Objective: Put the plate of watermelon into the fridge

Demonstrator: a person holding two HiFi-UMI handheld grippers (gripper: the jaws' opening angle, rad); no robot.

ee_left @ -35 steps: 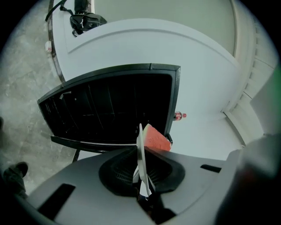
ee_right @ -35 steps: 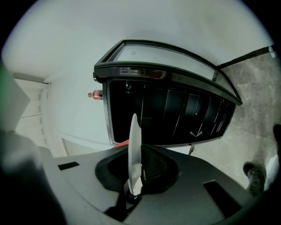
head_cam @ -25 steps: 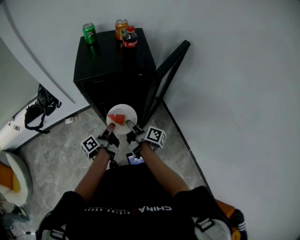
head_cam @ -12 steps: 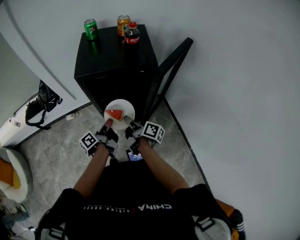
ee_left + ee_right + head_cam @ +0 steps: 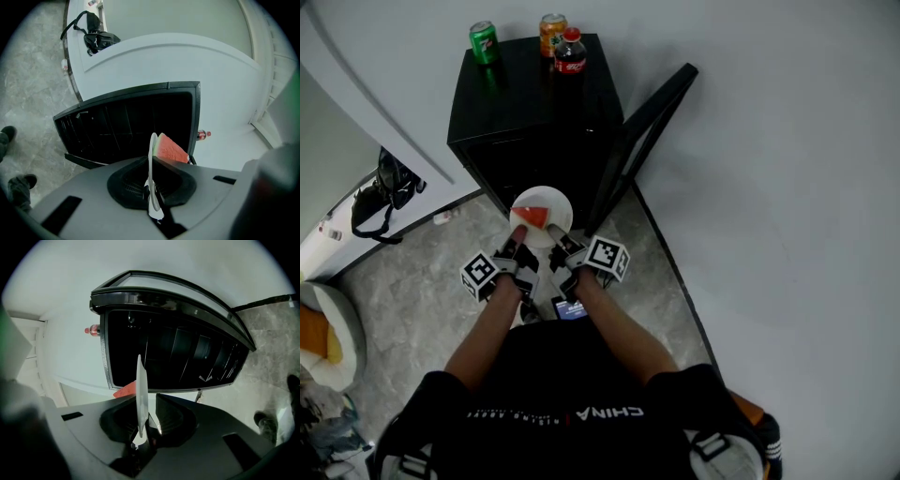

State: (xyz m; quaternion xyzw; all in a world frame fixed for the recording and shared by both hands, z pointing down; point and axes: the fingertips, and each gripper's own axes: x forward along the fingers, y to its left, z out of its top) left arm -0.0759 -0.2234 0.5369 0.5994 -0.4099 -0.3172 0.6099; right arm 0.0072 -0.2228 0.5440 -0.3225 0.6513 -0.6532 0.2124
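Round white plate [image 5: 555,201], thin-rimmed, with a red watermelon wedge [image 5: 532,217] on top, sits just in front of the open matte-black fridge [image 5: 534,103]. Left gripper [image 5: 517,242] and right gripper [image 5: 557,244] each pinch its near rim, jaws closed on it. Fridge door [image 5: 642,131] stands wide.

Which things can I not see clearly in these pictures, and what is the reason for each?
- Inside of the fridge: in the head view its own top hides it, and in both gripper views it is too dark to tell what the shelves hold.
- Watermelon: in the right gripper view the edge-on plate covers most of it.
- Print on the green can: too small in the head view.
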